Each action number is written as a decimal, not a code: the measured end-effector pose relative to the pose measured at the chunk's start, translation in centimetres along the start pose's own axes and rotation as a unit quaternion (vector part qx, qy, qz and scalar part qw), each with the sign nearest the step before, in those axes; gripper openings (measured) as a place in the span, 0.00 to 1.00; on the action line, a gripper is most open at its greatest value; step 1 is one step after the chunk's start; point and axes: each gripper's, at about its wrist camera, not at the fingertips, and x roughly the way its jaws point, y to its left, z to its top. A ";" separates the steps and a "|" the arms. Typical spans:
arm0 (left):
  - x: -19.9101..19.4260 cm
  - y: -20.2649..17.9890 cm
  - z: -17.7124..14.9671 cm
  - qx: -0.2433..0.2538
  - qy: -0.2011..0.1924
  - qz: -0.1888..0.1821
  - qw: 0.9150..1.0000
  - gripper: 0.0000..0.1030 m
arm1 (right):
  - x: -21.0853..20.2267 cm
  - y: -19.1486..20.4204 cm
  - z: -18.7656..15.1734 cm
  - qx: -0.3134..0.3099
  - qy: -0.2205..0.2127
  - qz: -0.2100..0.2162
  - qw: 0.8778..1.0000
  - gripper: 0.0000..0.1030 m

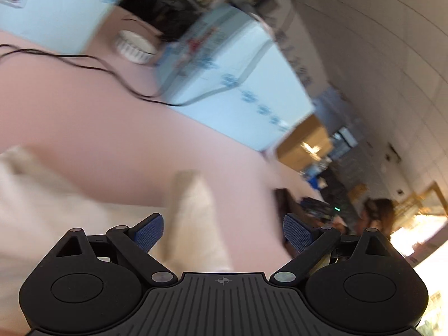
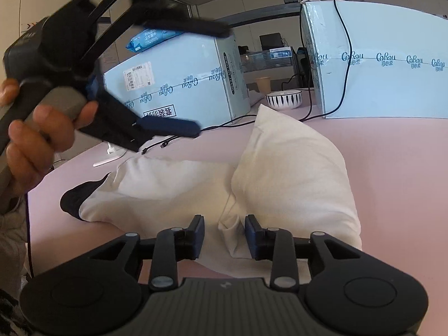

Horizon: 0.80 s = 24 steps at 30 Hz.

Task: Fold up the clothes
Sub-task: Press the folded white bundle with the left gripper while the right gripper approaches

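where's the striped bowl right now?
In the right wrist view the striped bowl sits at the far side of the pink table, in the gap between the two pale blue boxes, just beyond the white garment and beside a paper cup.

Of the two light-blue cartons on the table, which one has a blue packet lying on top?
The left carton: a blue wipes packet lies on top. The right carton carries only black cables.

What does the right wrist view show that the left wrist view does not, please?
Only the right wrist view: the hand holding the left gripper, a wipes packet, a paper cup, a black cuff. Only the left wrist view: a brown carton and a distant person. Both: the white garment, patterned bowl, pale blue boxes, pink table.
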 end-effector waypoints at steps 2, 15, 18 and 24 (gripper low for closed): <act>3.2 -0.6 0.4 0.008 0.033 0.009 0.999 0.92 | -0.5 -0.2 -0.3 0.005 0.004 0.015 1.000 0.34; 4.4 1.7 1.0 -0.039 0.061 0.041 0.997 0.92 | -5.5 -5.7 0.2 0.145 -0.025 0.108 0.983 0.50; 3.7 1.1 0.1 -0.042 0.065 0.023 0.997 0.92 | -6.9 -7.6 0.4 0.234 -0.029 0.049 0.971 0.52; 5.7 3.9 -1.7 -0.097 0.097 0.013 0.991 0.92 | -5.3 -9.5 0.2 0.325 0.008 -0.052 0.944 0.52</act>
